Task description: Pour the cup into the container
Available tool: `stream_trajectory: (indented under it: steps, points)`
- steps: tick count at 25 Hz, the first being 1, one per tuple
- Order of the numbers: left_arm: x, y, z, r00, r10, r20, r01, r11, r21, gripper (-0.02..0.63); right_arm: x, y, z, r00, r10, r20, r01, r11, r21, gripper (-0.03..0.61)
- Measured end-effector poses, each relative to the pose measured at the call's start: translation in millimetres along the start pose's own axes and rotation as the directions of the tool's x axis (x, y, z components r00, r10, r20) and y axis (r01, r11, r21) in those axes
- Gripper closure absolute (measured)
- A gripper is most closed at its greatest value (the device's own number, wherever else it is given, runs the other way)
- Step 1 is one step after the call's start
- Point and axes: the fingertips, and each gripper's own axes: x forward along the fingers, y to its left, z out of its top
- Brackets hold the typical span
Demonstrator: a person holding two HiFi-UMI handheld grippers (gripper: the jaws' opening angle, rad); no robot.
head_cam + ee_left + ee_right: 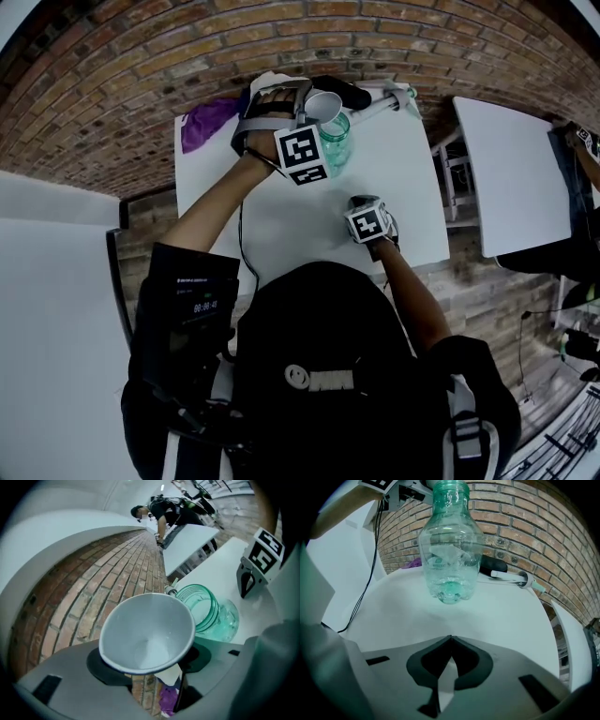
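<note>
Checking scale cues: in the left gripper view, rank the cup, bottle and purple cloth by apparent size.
1. cup, though nearness to the camera inflates it.
2. bottle.
3. purple cloth, only a sliver in view.

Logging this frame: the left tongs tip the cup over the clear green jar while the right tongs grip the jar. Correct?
No. The right gripper view shows the right tongs shut on nothing, apart from the clear green jar. The left tongs do tip the cup over it.
</note>
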Motion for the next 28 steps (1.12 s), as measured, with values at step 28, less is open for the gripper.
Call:
stream_trajectory:
  steps: [28]
  points:
    - [-14.3, -205.8, -125.8, 0.945, -0.317, 0.077, 0.247, 0.543, -0.802, 0.321, -3.5, -0.2, -1.2, 0.999, -0.03, 0.026, 0.032, 0.998, -0.055, 0.574]
